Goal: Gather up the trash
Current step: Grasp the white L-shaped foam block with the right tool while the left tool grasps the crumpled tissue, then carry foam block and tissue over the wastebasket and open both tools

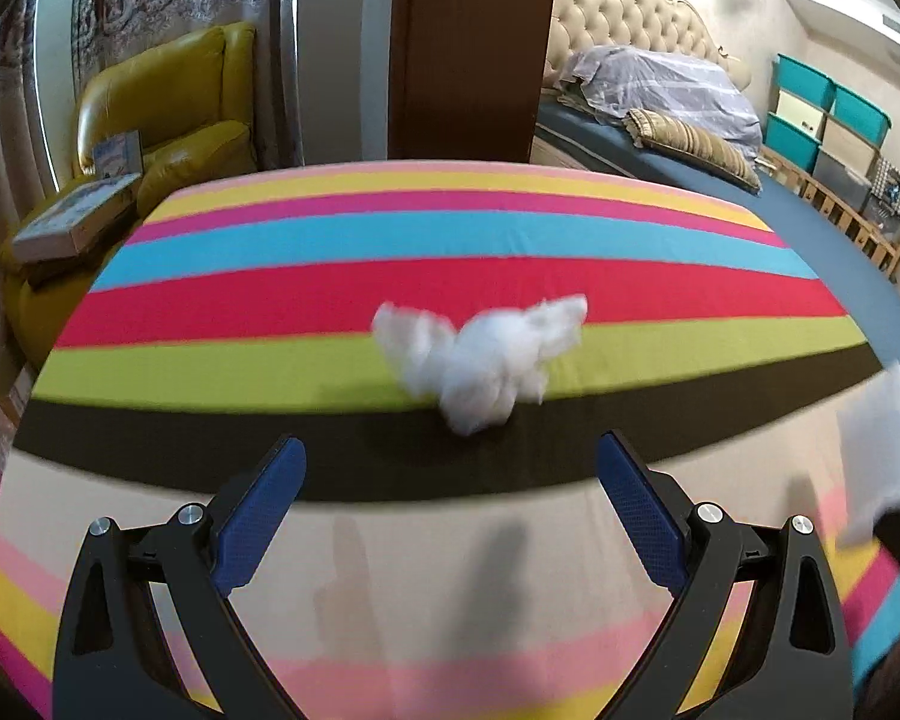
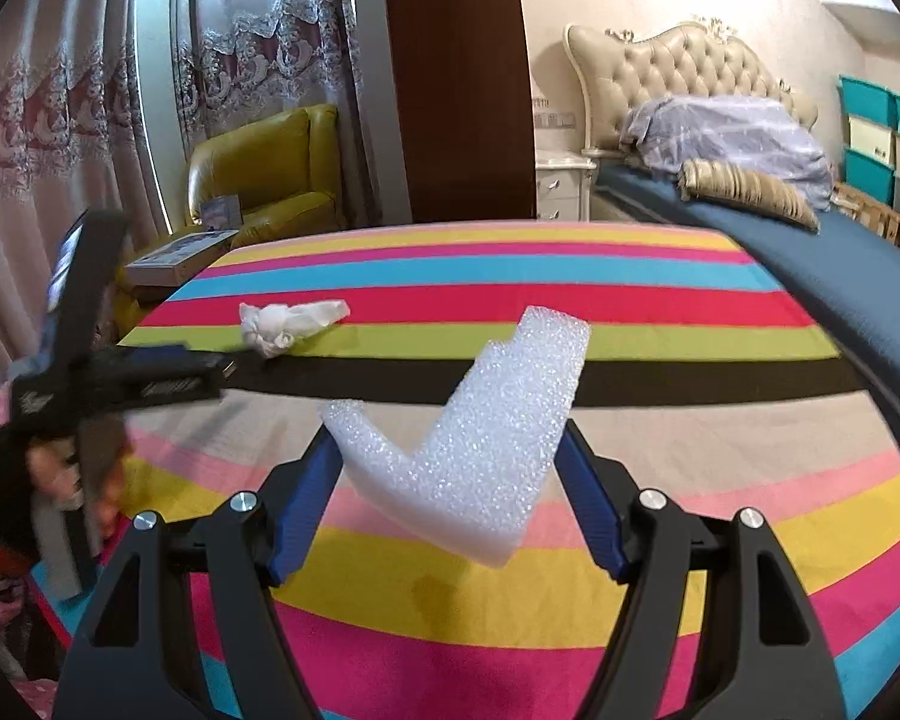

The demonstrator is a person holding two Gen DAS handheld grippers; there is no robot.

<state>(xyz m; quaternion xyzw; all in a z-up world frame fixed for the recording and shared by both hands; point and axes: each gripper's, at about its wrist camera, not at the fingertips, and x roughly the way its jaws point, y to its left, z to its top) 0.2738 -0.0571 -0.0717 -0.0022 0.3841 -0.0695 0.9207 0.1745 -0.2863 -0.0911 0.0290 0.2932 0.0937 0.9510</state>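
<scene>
A crumpled white tissue (image 1: pixel 480 354) lies on the striped cloth (image 1: pixel 270 300), across its green and black bands. My left gripper (image 1: pixel 450 462) is open just short of the tissue, with nothing between its blue pads (image 1: pixel 264 510). In the right wrist view the tissue (image 2: pixel 288 324) sits at the left. Beside it is the left gripper (image 2: pixel 165 294), spread wide and held by a hand (image 2: pixel 60 474). My right gripper (image 2: pixel 450 441) is shut on a white L-shaped foam piece (image 2: pixel 480 438), held above the cloth. That foam piece (image 1: pixel 888 438) shows blurred at the right edge of the left wrist view.
The striped cloth (image 2: pixel 570 600) covers a wide flat surface. A yellow armchair (image 1: pixel 168 108) with flat boxes (image 1: pixel 78 216) stands behind it on the left. A brown wooden panel (image 1: pixel 474 42) rises at the back. A bed with a blue sheet (image 2: pixel 840 264) and teal storage boxes (image 1: pixel 828 108) are on the right.
</scene>
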